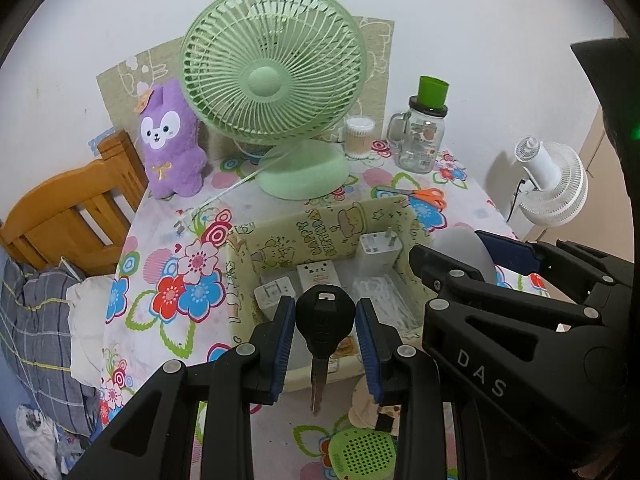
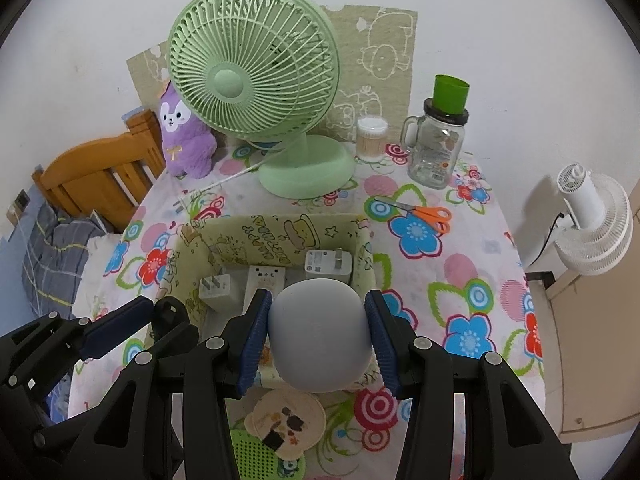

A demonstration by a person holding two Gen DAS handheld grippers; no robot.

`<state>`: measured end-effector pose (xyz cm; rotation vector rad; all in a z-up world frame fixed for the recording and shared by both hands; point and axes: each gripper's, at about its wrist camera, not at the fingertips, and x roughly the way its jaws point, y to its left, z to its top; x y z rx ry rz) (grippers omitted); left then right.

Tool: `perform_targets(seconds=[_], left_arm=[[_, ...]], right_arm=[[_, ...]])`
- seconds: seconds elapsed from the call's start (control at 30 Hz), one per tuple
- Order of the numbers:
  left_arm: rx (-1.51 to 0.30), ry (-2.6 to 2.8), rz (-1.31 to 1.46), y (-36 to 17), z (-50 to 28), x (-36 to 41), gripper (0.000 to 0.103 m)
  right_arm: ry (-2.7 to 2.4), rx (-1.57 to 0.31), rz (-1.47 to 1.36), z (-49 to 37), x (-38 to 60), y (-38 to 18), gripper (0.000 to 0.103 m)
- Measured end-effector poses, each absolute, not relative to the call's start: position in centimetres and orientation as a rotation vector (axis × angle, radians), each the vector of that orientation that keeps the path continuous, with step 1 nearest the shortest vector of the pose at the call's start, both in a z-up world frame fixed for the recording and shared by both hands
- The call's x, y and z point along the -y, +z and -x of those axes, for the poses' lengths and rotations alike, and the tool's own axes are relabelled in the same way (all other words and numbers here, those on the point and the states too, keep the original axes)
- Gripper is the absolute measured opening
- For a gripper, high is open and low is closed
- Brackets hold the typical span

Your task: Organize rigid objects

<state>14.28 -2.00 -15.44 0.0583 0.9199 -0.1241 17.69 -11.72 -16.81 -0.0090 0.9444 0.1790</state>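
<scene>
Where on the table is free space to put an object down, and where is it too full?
Free cloth lies left of the box, toward the chair, and right of it below the scissors. Crowded: the back row around the green fan and the box floor with chargers.

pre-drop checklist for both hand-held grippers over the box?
1. Left hand-held gripper grips black key: ok, pads on its head, blade hangs down.
2. Right hand-held gripper grips grey rounded object: ok, pads on both sides.
3. Key over box: cannot tell; it looks to be at the near wall.
4. Free floor in box: ok, chargers sit toward the back.
5. Grippers apart: ok, gap visible in both views.
6. Scissors outside the box: ok.
</scene>
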Motion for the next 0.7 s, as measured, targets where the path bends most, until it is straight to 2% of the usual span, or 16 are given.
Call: perform_targets(seconds=[0.47,0.53,0.7], left_arm=[[-0.963,-0.127,-0.046,-17.7,-16.7,0.6,0.031],[-0.963,-0.132,-0.040,-17.9,-17.0,0.5,0.026],[-0.978,-0.142,-0.027,-18.5,-18.1,0.2,0.026]], right_arm=[[0.167,-0.988,0.009,-20.0,10.4,-19.1,0.052],[0.165,-0.990,0.008,-20.3,10.2,-19.2,0.052],[0.155,-1.000,0.011,-21.0,9.9,-19.7,0.052]])
